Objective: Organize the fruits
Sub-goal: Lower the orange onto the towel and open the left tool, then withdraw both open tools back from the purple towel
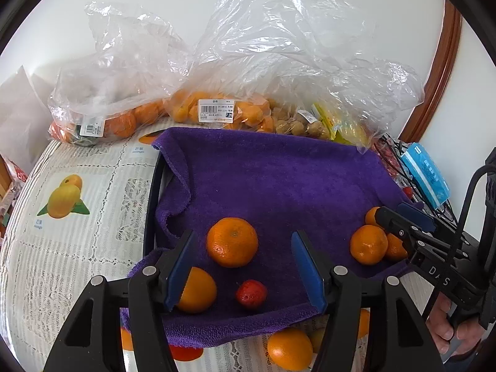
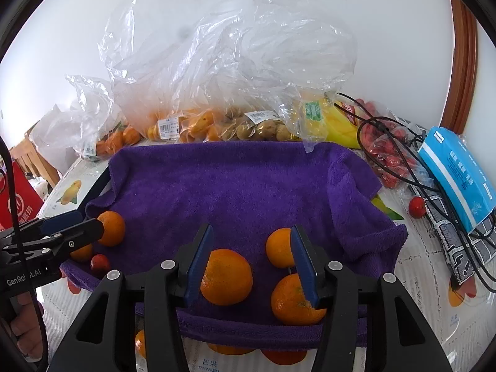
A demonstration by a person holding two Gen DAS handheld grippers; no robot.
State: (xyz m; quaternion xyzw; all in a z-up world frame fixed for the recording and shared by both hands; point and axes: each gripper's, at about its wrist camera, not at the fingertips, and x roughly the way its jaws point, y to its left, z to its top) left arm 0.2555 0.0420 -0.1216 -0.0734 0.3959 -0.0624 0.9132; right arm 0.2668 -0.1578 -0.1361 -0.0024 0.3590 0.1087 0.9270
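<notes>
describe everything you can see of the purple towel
The purple towel is a plush, fuzzy cloth, spread over a dark tray whose rim shows at one side. Its edges are rumpled and folded, the near edge draped down over the fruit-print tablecloth. Five oranges, such as this one, and a small red fruit rest on it. At its far edge, clear plastic bags of fruit lie against it. Both hand-held grippers hover above it without touching it.

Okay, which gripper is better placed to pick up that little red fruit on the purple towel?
Left. The red fruit lies just ahead of the open left gripper, between its fingers. The right gripper hangs over oranges at the towel's other end.
</notes>
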